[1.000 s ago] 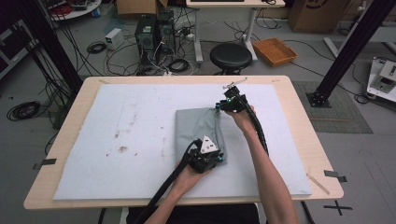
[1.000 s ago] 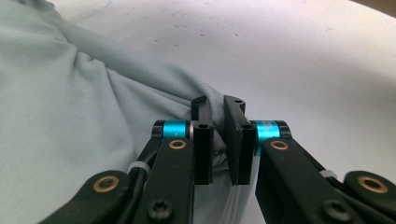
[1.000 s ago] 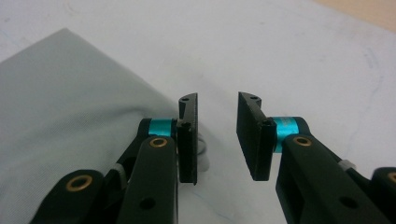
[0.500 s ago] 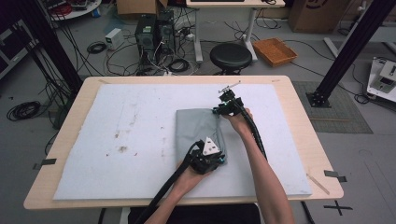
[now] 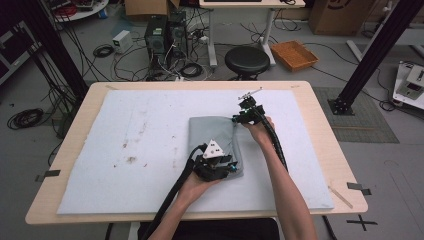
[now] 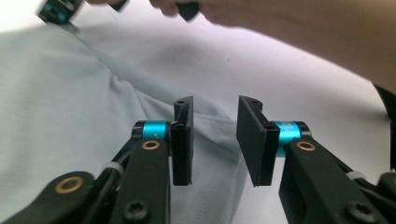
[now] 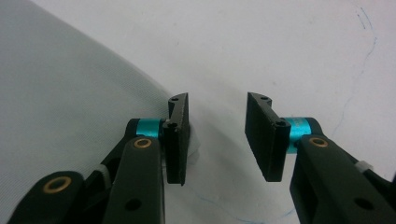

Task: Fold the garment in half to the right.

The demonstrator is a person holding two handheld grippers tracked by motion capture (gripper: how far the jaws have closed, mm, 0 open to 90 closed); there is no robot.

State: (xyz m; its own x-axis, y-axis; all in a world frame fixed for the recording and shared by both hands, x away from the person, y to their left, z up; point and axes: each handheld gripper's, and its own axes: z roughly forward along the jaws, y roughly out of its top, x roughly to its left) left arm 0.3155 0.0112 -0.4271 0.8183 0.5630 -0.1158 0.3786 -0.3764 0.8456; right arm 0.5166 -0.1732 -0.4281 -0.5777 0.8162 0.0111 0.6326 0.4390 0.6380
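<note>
A folded grey cloth (image 5: pixel 212 135) lies on the white mat (image 5: pixel 140 145) in the middle of the table. My left gripper (image 5: pixel 231 168) rests at the cloth's near right corner; its jaws stand open over the cloth's edge (image 6: pixel 212 140) with nothing between them. My right gripper (image 5: pixel 235 119) is at the cloth's far right corner, jaws open, its left jaw just over the cloth's rim (image 7: pixel 154 93) and bare mat between the jaws (image 7: pixel 217 135). In the left gripper view the right forearm (image 6: pixel 299 32) crosses the top.
The mat carries brown stains (image 5: pixel 131 160) left of the cloth. Bare wooden table edge (image 5: pixel 345 165) runs along the right. On the floor behind the table are a black stool (image 5: pixel 246 60), computer cases (image 5: pixel 162 35) with cables, and a tan tray (image 5: pixel 296 54).
The right gripper has come nearer and lower, down to the cloth's far right corner. The left gripper has shifted slightly at the near corner.
</note>
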